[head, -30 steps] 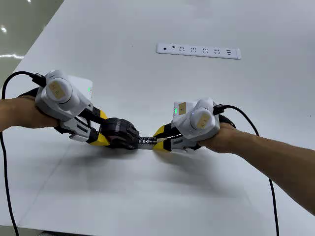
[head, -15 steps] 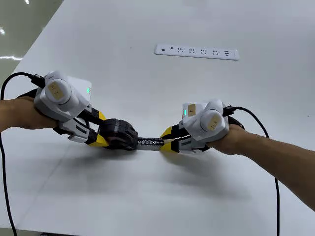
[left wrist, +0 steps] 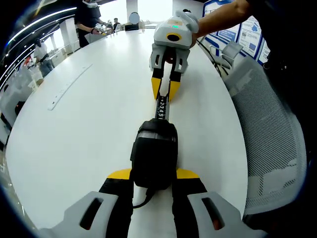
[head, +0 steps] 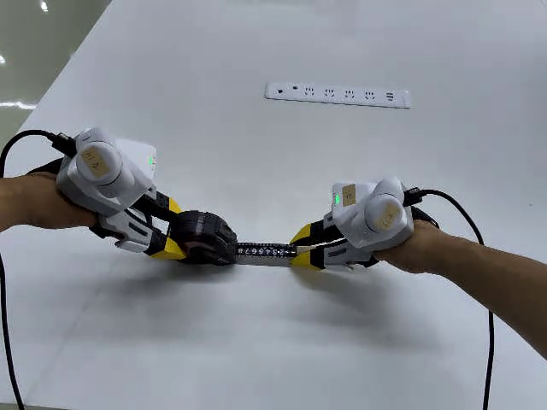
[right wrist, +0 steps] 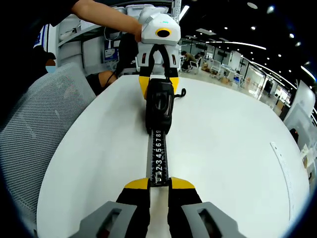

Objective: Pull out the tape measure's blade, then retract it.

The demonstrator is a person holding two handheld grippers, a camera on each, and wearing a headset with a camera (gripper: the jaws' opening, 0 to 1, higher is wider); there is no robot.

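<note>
I'm not seeing the tip of the blade (right wrist: 158, 153): the right gripper (right wrist: 158, 184) is covering it between its closed jaws. In the left gripper view, the left gripper (left wrist: 153, 174) is hiding the rear of the tape measure (left wrist: 154, 148) between its clamped jaws. In the head view the blade's numerals are coming through too small for me to read, and so are the sockets on the power strip (head: 337, 94). The bottom edge is cutting off the cables (head: 490, 342), and the people (left wrist: 91, 17) beyond the tabletop (left wrist: 79, 124) are showing too small to make out.

The blade (right wrist: 158, 157) of the tape measure (right wrist: 159, 106) bears numerals 2 to 9.
</note>
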